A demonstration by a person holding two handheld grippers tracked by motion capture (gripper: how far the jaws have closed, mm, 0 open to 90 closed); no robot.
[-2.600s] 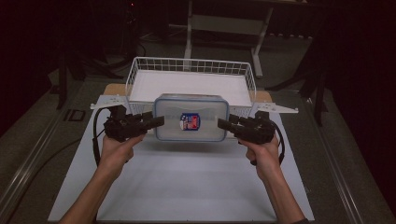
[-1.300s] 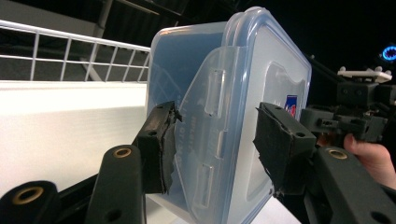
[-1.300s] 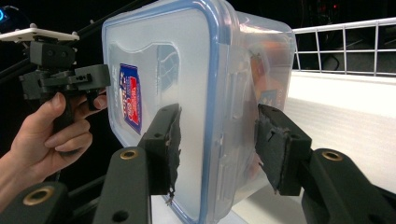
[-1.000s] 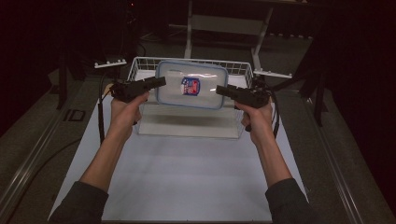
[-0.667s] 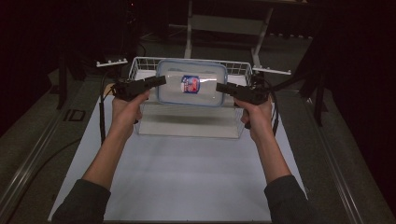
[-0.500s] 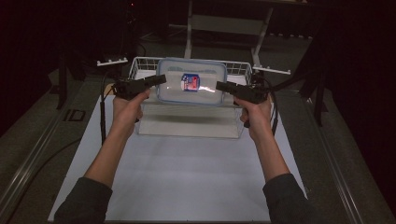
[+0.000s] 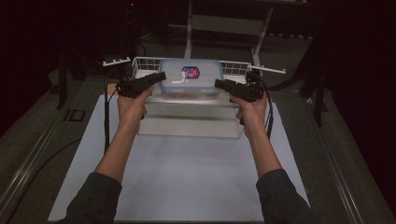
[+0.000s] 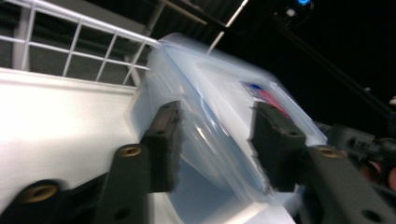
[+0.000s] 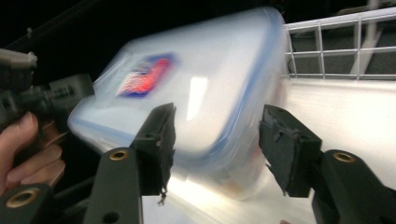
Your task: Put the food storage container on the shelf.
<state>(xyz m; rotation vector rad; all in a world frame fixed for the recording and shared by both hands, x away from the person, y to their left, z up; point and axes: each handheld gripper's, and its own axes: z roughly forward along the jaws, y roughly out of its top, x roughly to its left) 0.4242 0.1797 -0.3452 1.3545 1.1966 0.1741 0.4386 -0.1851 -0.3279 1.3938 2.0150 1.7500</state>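
Over wire basket (image 7: pixel 233 69) | container (image 7: pixel 190 80), red-blue label (image 7: pixel 190 73) unreadable | both hand-held grippers apart, flanking it

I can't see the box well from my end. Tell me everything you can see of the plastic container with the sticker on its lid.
The plastic container is a rounded rectangular box of translucent, bluish-white plastic with a lid on and a red-and-blue sticker on top. Something brownish shows faintly through its wall. It sits over the white wire basket; whether it rests on the floor of that basket is unclear. The left tool straddles its left end and the right tool its right end. In both gripper views it looks motion-blurred, and the pads seem slightly apart from its walls.
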